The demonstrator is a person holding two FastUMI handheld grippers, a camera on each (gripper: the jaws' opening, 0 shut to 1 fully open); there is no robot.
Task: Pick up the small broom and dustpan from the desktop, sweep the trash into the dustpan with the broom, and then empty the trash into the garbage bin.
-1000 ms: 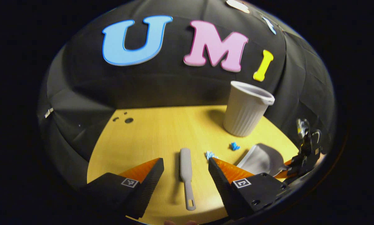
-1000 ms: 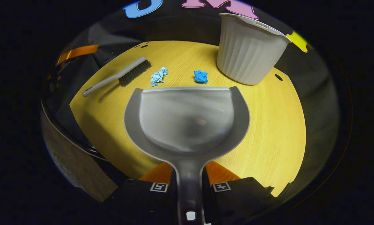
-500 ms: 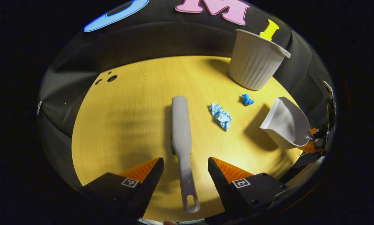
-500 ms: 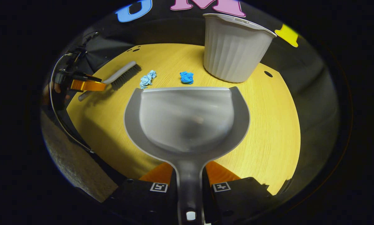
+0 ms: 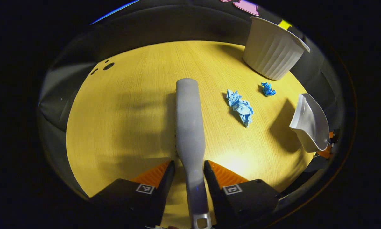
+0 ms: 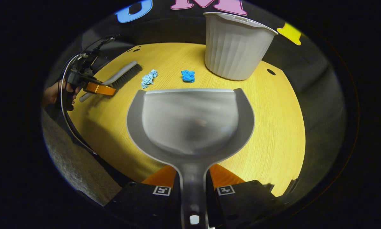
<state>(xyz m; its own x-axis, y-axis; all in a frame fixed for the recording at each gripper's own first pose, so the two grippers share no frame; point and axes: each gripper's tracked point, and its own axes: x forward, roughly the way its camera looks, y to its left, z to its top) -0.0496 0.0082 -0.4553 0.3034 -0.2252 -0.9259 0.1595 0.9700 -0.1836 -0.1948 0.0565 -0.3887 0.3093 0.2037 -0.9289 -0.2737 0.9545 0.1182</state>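
Desktop layout, broom to bin.
Broom lies on the desktop toward its left edge; two paper scraps lie between broom and garbage bin, which stands at the far right corner. Dustpan sits above the near edge.

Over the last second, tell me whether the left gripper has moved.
Yes. In the right gripper view the left gripper has come in from the table's left edge toward the broom, whose handle it now straddles.

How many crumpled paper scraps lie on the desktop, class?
2: a pale blue scrap beside the broom, and a darker blue scrap nearer the bin. Nothing suggests hidden ones.
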